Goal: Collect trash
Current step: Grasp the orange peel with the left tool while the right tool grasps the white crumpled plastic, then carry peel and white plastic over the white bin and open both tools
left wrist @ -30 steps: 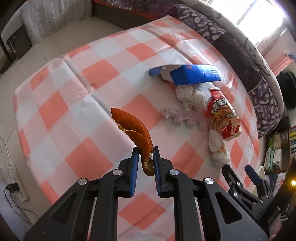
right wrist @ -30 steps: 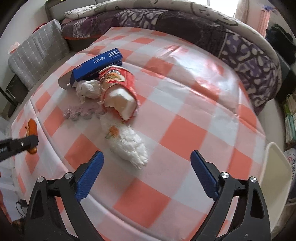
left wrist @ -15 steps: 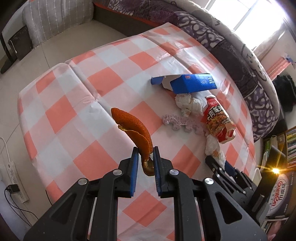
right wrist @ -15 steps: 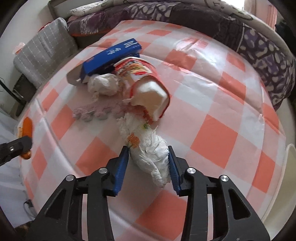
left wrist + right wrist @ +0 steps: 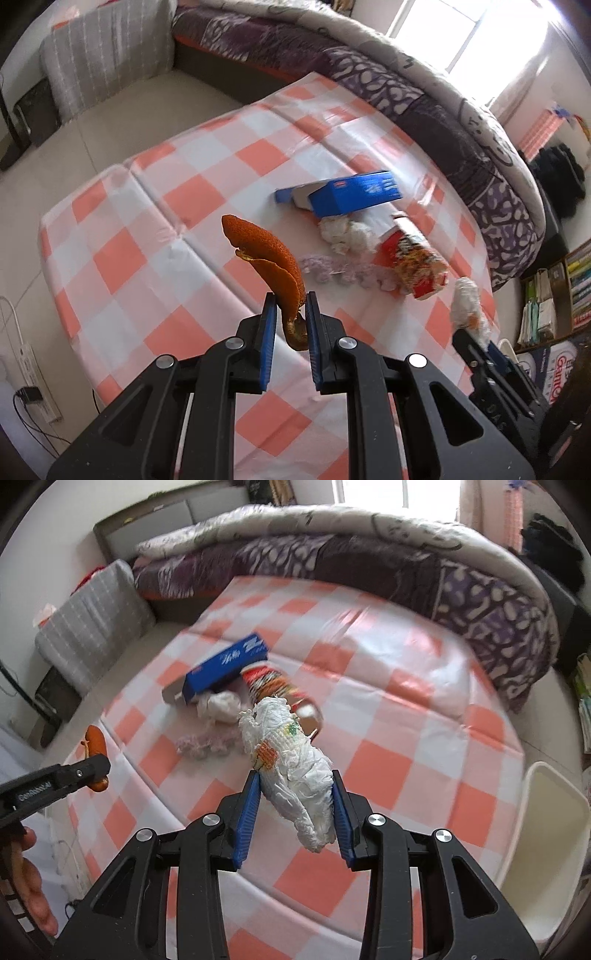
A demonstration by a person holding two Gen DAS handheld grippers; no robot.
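Observation:
My left gripper (image 5: pixel 290 300) is shut on a curled orange peel (image 5: pixel 264 253), held up above the checked tablecloth (image 5: pixel 122 258). My right gripper (image 5: pixel 294 775) has a crumpled white tissue wad (image 5: pixel 291 755) between its blue pads; the jaws are still closing, the pads press its sides, and the wad hangs off the table. On the cloth lie a blue carton (image 5: pixel 225 662), a red snack cup (image 5: pixel 417 264), a white tissue ball (image 5: pixel 343 230) and a pale purple scrap (image 5: pixel 340 275). The right wrist view shows the left gripper (image 5: pixel 99 770) with the peel (image 5: pixel 95 740) at far left.
A white bin (image 5: pixel 550 830) stands off the table's right edge. A bed with a purple patterned quilt (image 5: pixel 480 602) runs behind the table. A grey cushioned seat (image 5: pixel 92 624) sits at the back left. A person's hand (image 5: pixel 33 886) shows at lower left.
The right jaws went from wide open to closed on the tissue wad and lifted it off the cloth. The left gripper rose with the peel still in it.

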